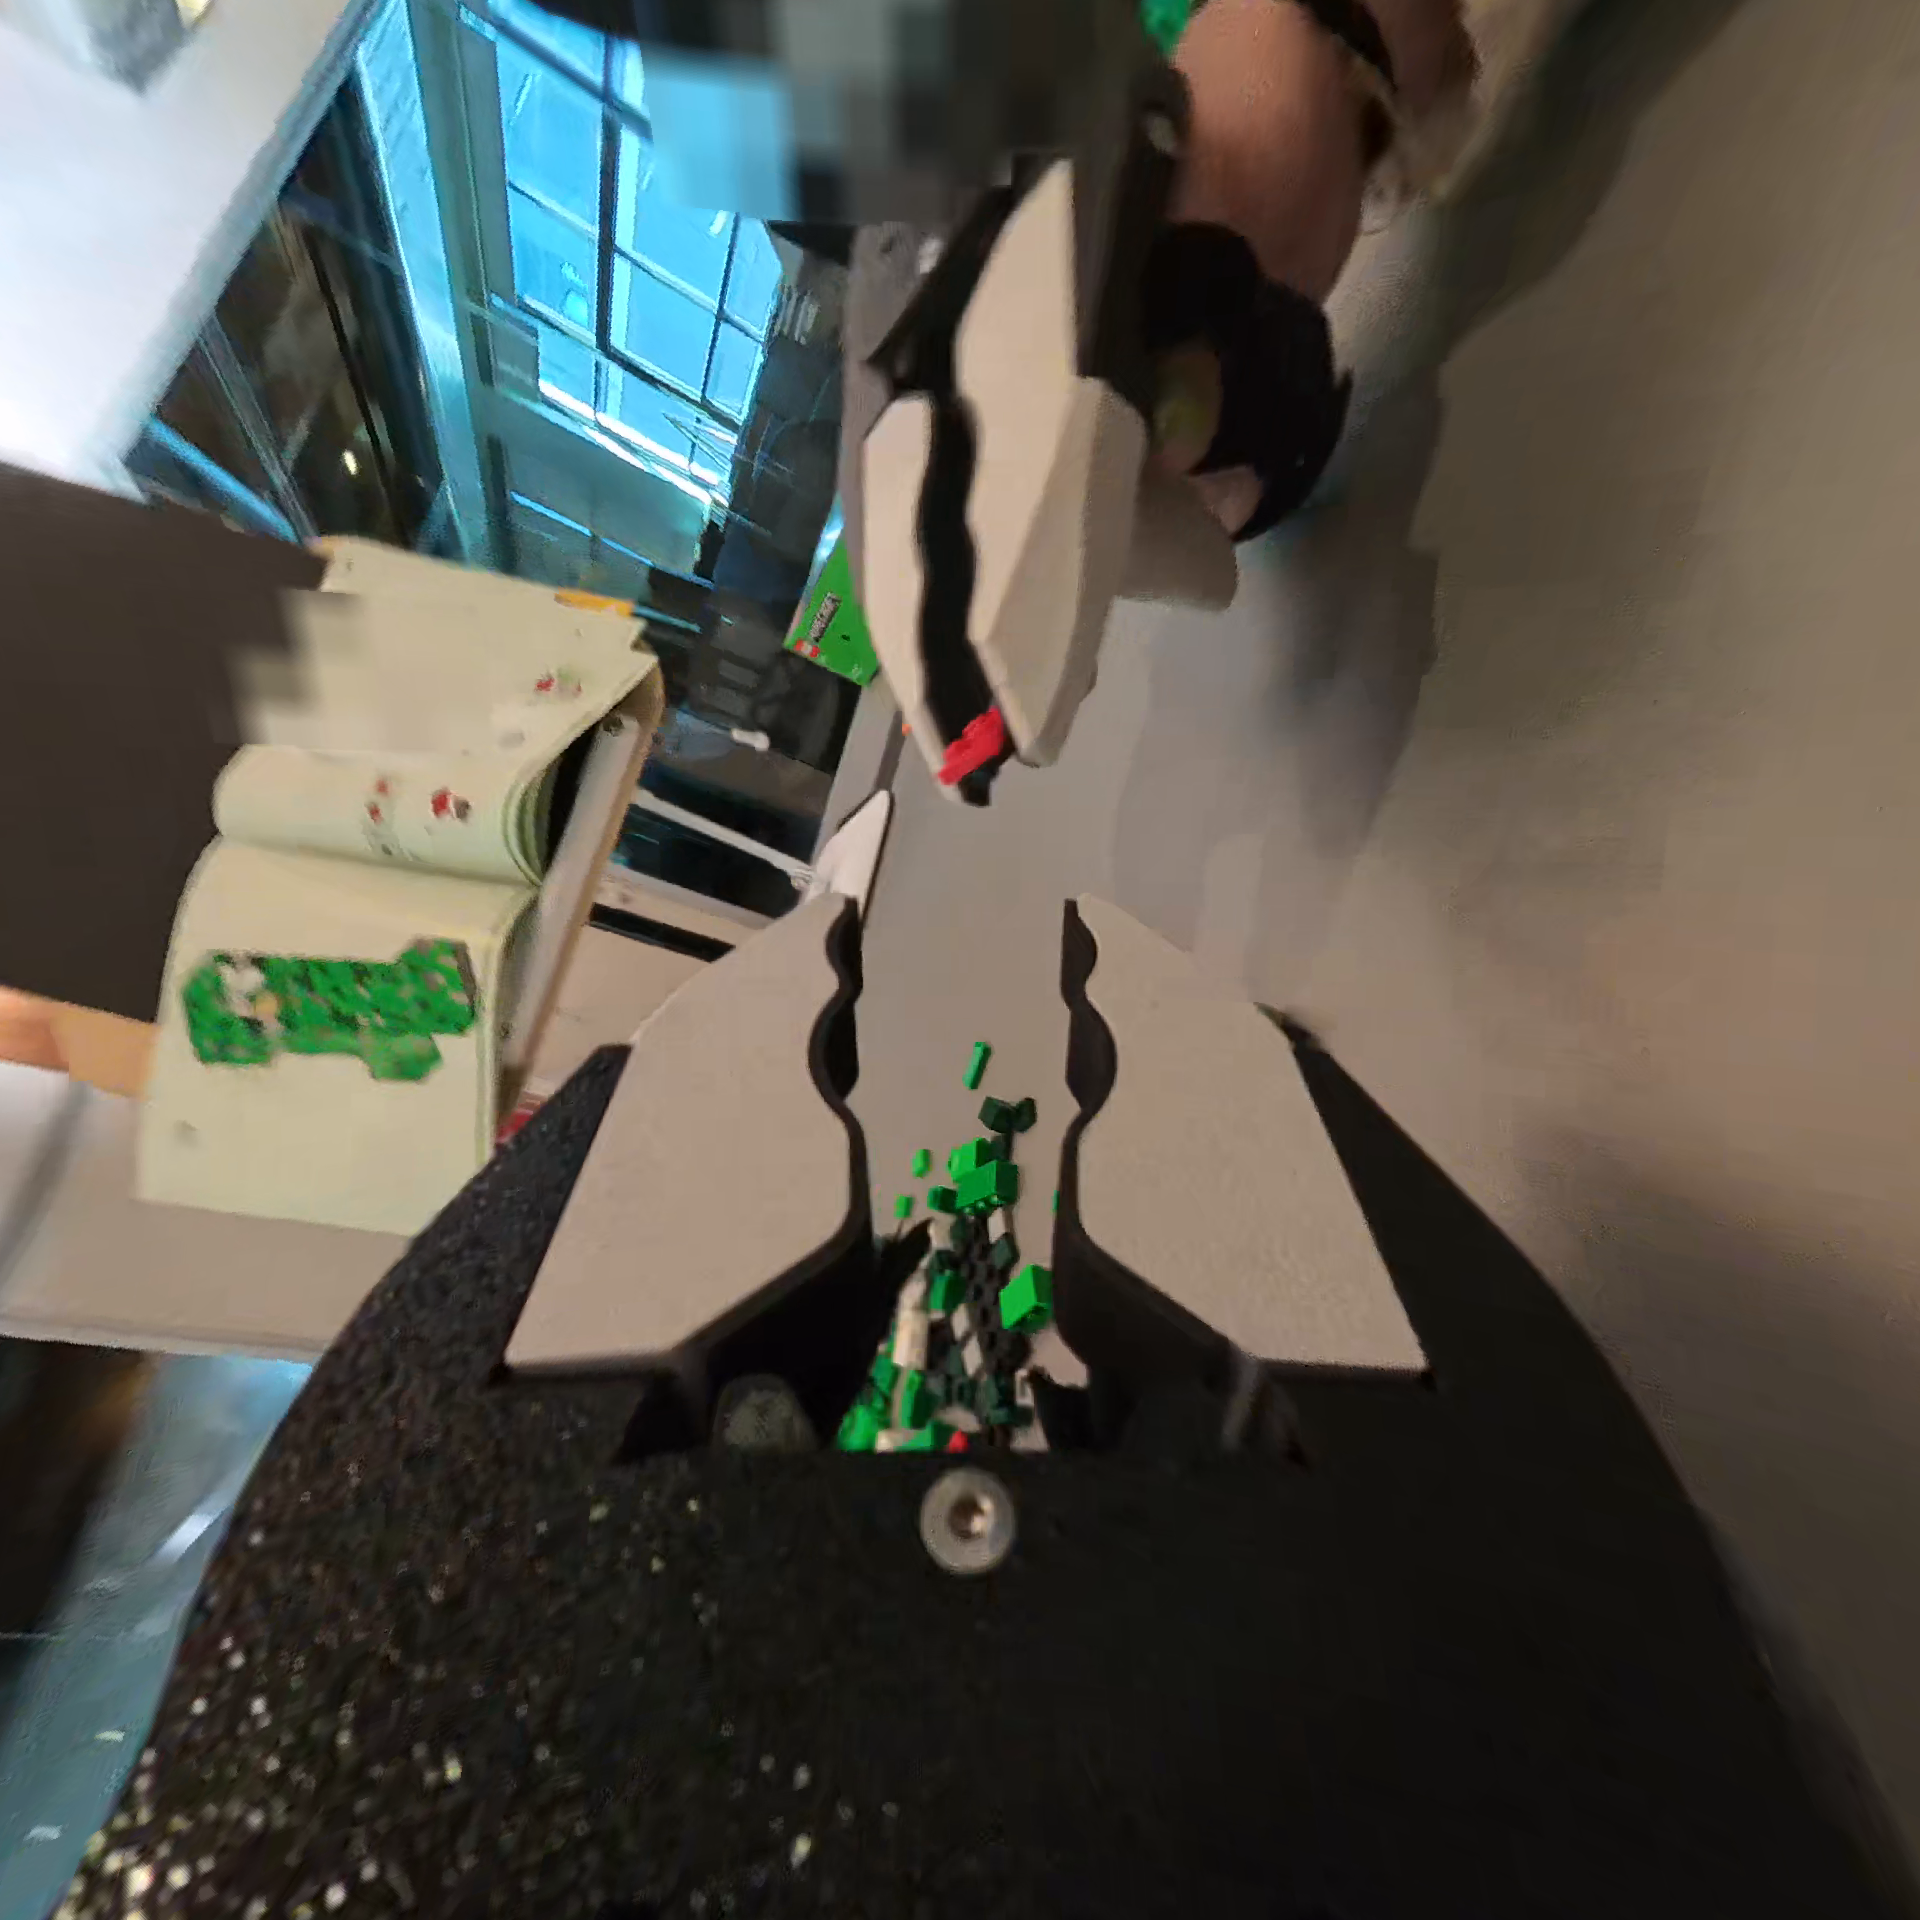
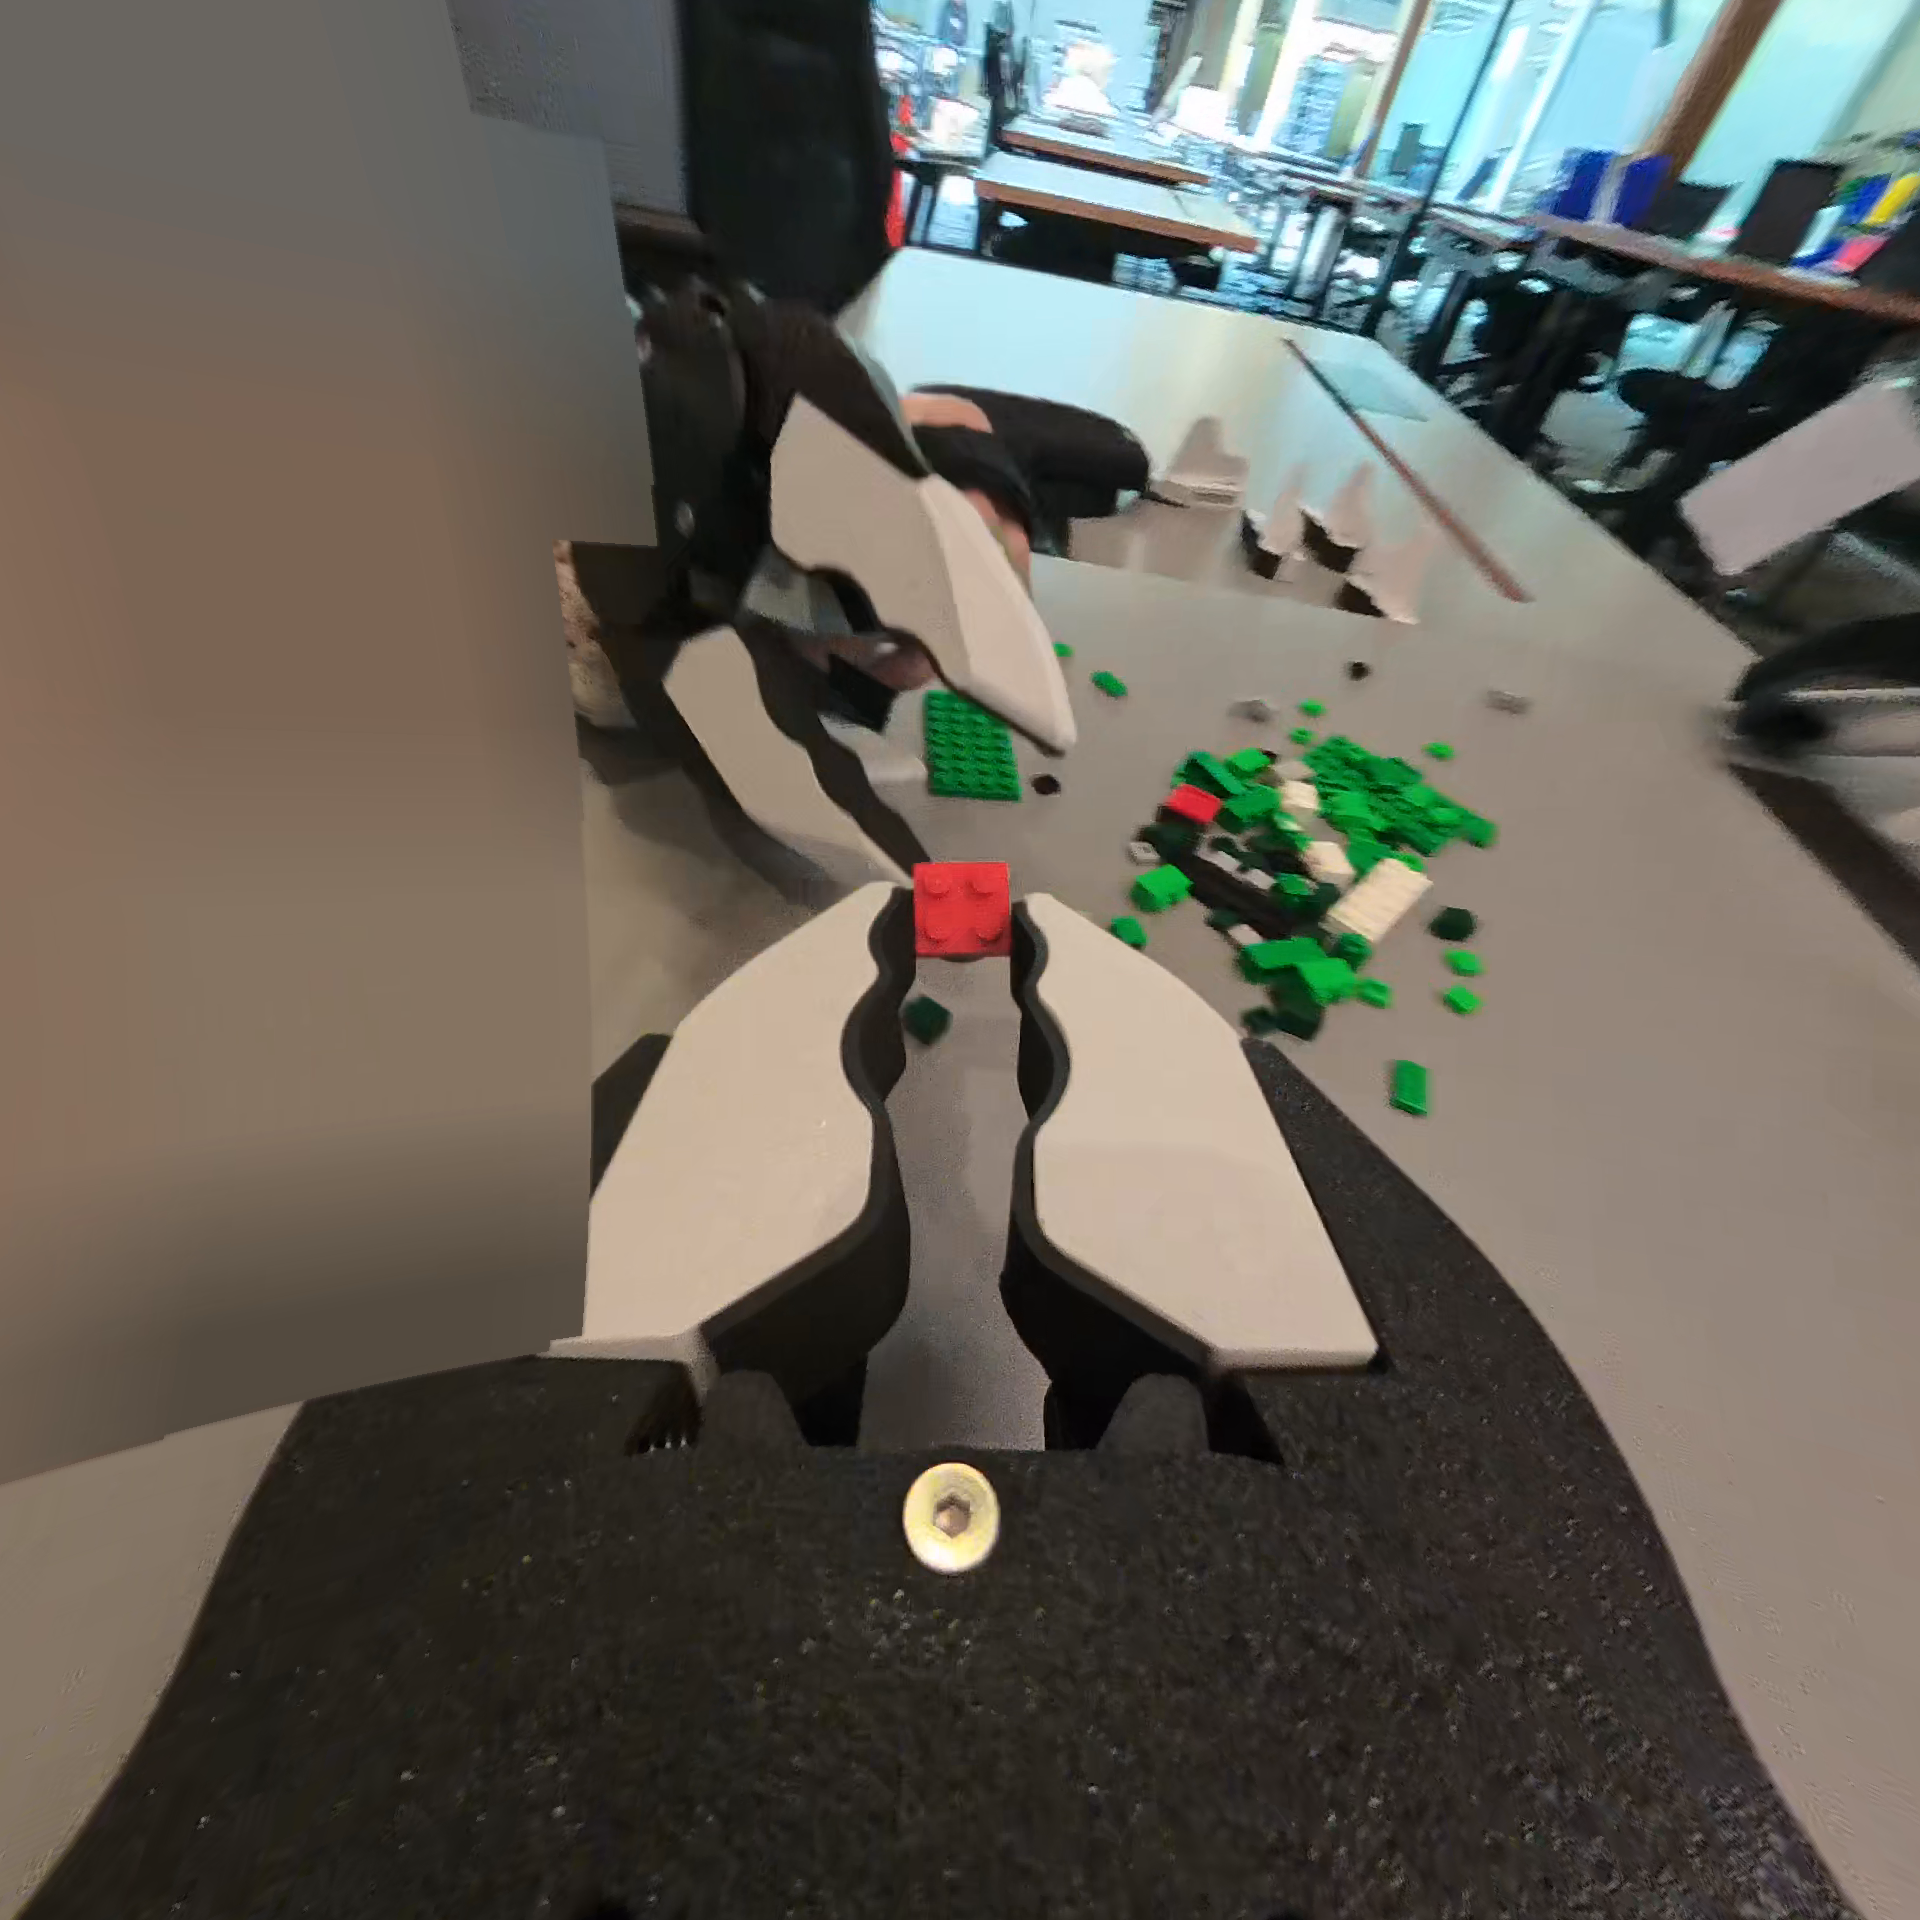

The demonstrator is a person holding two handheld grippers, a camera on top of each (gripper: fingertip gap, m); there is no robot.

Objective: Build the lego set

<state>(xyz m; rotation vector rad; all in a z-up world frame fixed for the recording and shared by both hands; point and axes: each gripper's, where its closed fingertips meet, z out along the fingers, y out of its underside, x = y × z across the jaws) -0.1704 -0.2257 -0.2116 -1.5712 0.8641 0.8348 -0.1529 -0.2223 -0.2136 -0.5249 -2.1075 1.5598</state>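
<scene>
While the right claw (image 2: 961, 914) pinches a red brick (image 2: 961, 908) at its tips and the left claw (image 1: 961, 925) hangs wide open and empty, the build looks barely begun, with loose bricks (image 2: 1314, 862) heaped on the tabletop (image 2: 1558, 1143) beside a bare green plate (image 2: 971, 746).

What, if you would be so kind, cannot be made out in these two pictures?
- Instruction booklet, left wrist view: pages smeared by motion blur.
- Brick pile, same view: mostly hidden between the left gripper's fingers.
- Red brick's underside, right wrist view: faces away, inside the right gripper.
</scene>
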